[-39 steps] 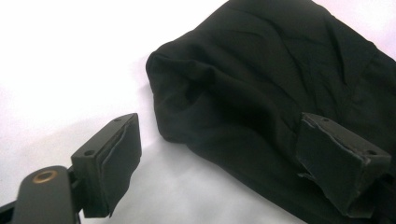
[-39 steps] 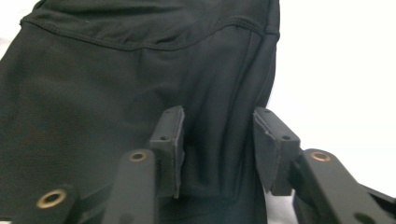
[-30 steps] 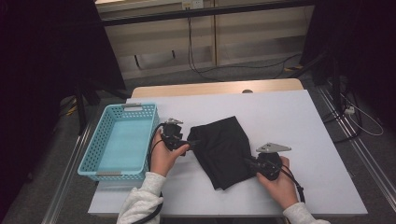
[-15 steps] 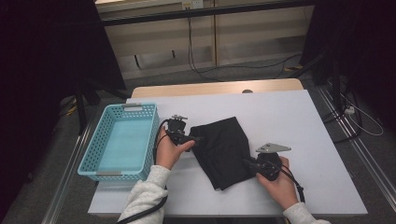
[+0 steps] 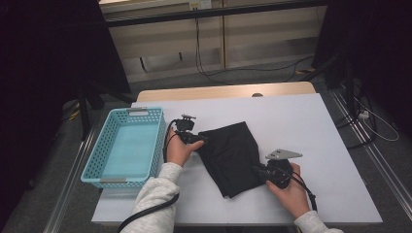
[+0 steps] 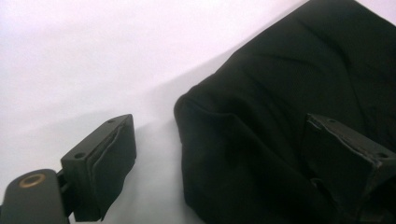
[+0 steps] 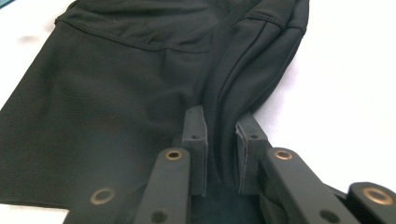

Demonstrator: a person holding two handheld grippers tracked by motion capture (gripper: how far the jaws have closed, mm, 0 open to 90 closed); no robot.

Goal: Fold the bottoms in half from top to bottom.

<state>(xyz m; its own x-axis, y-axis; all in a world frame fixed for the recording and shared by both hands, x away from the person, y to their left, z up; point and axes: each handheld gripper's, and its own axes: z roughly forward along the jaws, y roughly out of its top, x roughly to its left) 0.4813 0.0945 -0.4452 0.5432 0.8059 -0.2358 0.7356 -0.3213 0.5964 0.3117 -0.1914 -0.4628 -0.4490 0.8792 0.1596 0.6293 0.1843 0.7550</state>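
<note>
Between the two hand-held grippers, a black garment (image 5: pixel 232 158) lies folded and mostly flat on the white counter (image 5: pixel 311 121), and the work in hand looks like folding it or readying it for the blue basket (image 5: pixel 127 145) that stands empty just beyond the left hand-held gripper, on the side away from the cloth. By my reading the job is about midway: the cloth is already doubled into a compact shape, but it has not been lifted, and nothing has gone into the basket.

The right hand-held gripper (image 7: pixel 219 154) is clamped on the near edge of the garment; a thick fold of fabric rises between its two narrow-set jaws, pinched from both sides.

The left hand-held gripper (image 6: pixel 233 158) stands with its jaws wide apart at the opposite corner of the cloth. They have just been closing a little, yet they press on nothing. The rounded corner of the garment lies between them, nearer one jaw, which sits over the fabric, while the other jaw hangs over bare counter. A grip there is what seems to be left before the cloth can be lifted or folded over.
</note>
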